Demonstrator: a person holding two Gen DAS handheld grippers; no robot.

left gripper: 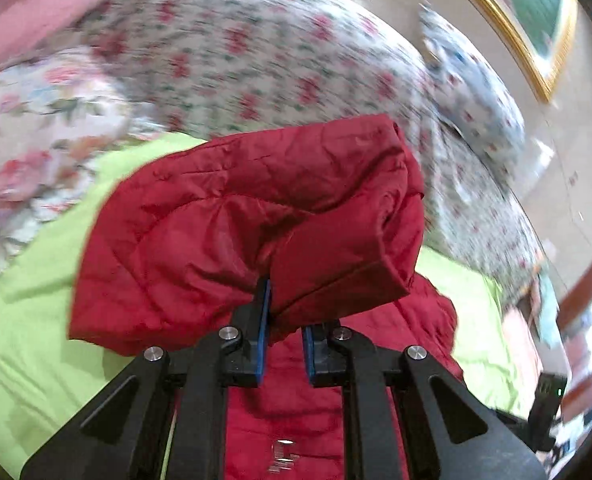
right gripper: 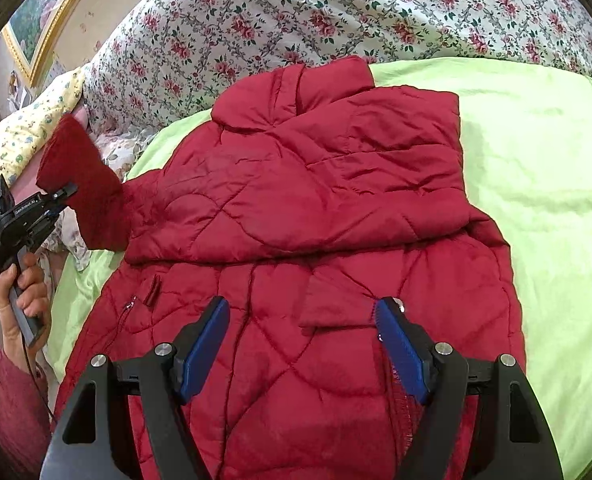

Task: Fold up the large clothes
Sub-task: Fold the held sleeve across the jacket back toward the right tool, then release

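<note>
A red quilted jacket [right gripper: 303,208] lies spread on a lime-green sheet [right gripper: 535,184], its right sleeve folded across the chest. My left gripper [left gripper: 286,312] is shut on the jacket's left sleeve [left gripper: 248,224] and holds the cuff end lifted above the bed; it shows at the left of the right wrist view [right gripper: 62,194] with the raised sleeve [right gripper: 84,188]. My right gripper [right gripper: 301,344] is open and empty, hovering just above the jacket's lower body with its blue pads [right gripper: 204,352] wide apart.
A rose-patterned duvet [right gripper: 335,12] is bunched along the far side of the bed. Floral pillows [right gripper: 20,136] lie at the left. A gold-framed picture [right gripper: 44,20] hangs on the wall. A person's hand [right gripper: 20,304] holds the left gripper's handle.
</note>
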